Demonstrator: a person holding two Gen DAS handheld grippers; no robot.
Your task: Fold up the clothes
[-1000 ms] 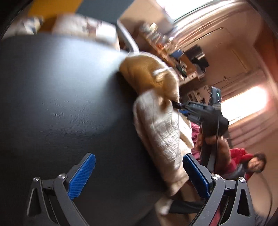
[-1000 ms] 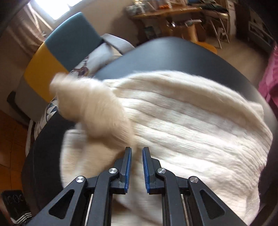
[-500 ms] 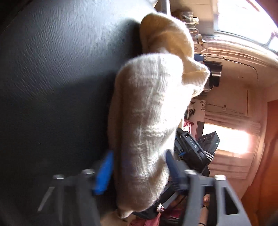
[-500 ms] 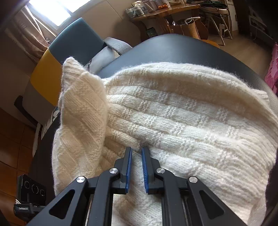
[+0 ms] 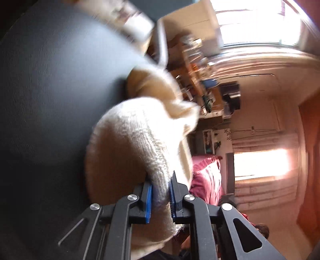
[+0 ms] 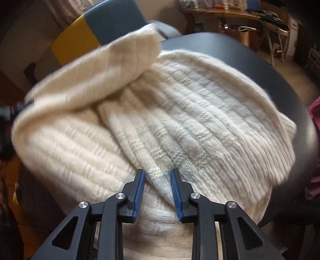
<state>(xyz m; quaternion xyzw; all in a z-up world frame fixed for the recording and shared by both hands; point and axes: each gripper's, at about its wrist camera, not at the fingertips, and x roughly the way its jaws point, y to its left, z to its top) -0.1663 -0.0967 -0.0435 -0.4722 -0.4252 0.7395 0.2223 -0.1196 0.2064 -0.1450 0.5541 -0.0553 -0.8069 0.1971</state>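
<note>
A cream knit sweater [image 6: 200,110] lies spread over a dark round table [image 6: 240,52]. My left gripper [image 5: 161,179] is closing, and its blue pads press on a thick edge of the sweater [image 5: 130,140], which it holds raised above the table [image 5: 50,100]. In the right wrist view that raised part shows as a blurred fold [image 6: 100,76] arching over the left side of the sweater. My right gripper [image 6: 157,171] points down over the near hem. Its jaws are opening, with a ridge of knit lying loose between them.
A yellow and blue chair [image 6: 90,34] stands behind the table. A cluttered wooden desk [image 6: 220,14] and a metal stool [image 6: 276,46] are at the back right. Dark red cloth [image 5: 206,176] shows beyond the table's edge, and bright windows [image 5: 260,20] line the wall.
My left gripper went from wide open to clamped on the sweater's edge and lifted it. My right gripper's jaws parted from nearly shut, and it slid across the sweater toward the hem.
</note>
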